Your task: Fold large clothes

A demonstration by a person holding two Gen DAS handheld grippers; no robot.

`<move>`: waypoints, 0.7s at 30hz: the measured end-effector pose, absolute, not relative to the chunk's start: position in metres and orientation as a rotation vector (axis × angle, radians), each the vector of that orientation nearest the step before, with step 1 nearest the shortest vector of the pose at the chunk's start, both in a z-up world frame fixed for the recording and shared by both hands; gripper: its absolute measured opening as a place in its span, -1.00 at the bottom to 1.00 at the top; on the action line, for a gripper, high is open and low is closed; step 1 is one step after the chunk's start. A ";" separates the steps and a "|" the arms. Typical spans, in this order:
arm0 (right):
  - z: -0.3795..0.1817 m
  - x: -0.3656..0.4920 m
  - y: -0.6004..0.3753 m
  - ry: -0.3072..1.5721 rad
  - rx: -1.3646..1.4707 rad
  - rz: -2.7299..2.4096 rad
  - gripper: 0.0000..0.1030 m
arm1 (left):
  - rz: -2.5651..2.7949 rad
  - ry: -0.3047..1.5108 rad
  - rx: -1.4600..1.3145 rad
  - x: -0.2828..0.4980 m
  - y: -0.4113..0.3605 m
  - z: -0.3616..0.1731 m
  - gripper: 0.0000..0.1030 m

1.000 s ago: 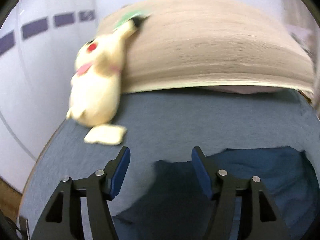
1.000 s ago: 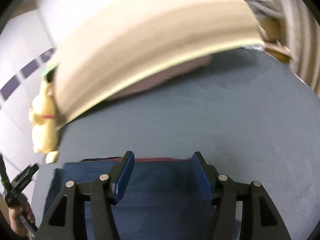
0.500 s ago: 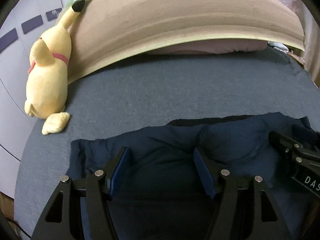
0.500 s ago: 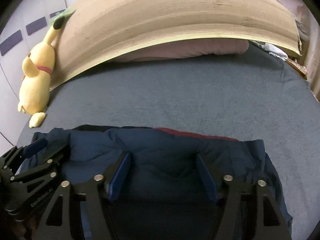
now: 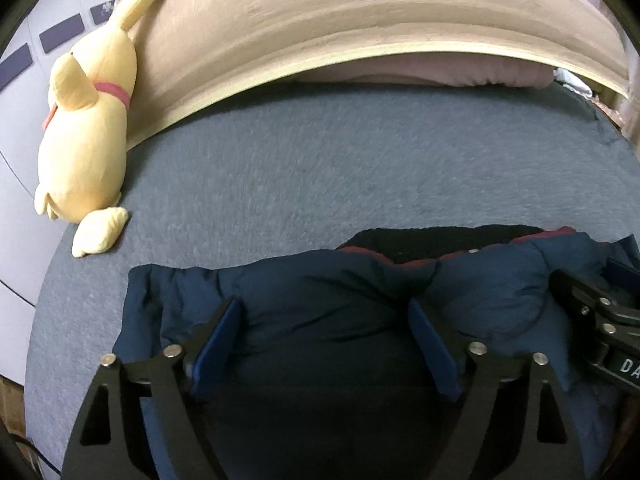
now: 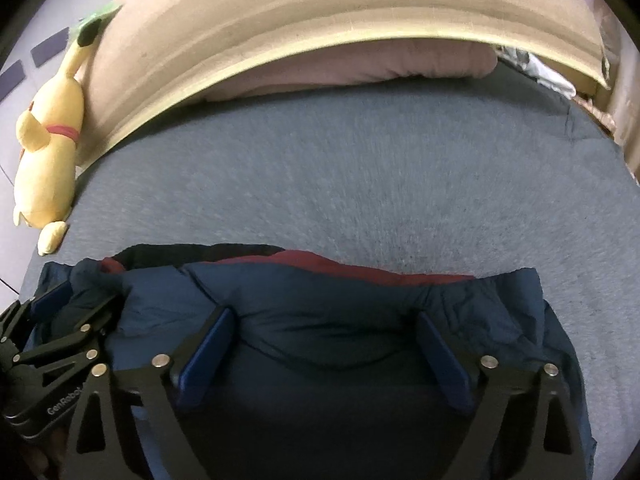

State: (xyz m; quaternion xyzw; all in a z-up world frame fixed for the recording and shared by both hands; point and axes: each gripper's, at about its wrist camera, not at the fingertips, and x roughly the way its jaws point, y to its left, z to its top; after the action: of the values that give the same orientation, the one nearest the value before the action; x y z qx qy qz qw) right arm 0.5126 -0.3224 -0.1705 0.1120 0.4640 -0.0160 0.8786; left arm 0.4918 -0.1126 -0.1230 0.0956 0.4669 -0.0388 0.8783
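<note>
A puffy navy jacket [image 5: 344,304] with a dark red lining lies on the grey bed cover, near the front edge; it also shows in the right wrist view [image 6: 320,312]. My left gripper [image 5: 324,320] is open, its blue pads pressed down over the jacket's left half. My right gripper [image 6: 324,328] is open over the jacket's right half. Each gripper shows at the edge of the other's view: the right one [image 5: 600,320], the left one [image 6: 64,332]. Neither holds fabric.
A yellow plush toy [image 5: 88,128] leans at the bed's far left against the tan headboard [image 5: 360,20]. A pink pillow [image 6: 360,64] lies under the headboard's edge. The grey bed cover [image 5: 360,168] stretches beyond the jacket. A white wall stands at the left.
Both grippers have moved forward and down onto the jacket, which now fills the space between their fingers. The jacket's upper edge looks bunched, with more red lining showing.
</note>
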 end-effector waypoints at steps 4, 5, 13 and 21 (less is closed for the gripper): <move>-0.155 0.509 -0.334 0.983 0.268 -0.011 0.80 | -0.132 0.979 0.118 0.484 -0.093 -0.099 0.71; -0.144 0.499 -0.340 0.951 0.287 -0.009 0.80 | -0.135 0.943 0.106 0.475 -0.083 -0.088 0.71; -0.082 0.372 -0.406 0.788 0.405 -0.003 0.82 | -0.129 0.794 0.039 0.377 0.008 -0.039 0.71; -0.126 0.238 -0.427 0.761 0.586 -0.083 0.83 | -0.077 0.844 -0.126 0.289 0.087 -0.078 0.71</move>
State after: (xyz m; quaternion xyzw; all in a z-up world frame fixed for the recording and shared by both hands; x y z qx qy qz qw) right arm 0.2384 -0.4270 -0.1259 0.2819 0.3661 -0.0397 0.8859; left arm 0.2888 0.0873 -0.0779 -0.0610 0.4090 -0.0375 0.9097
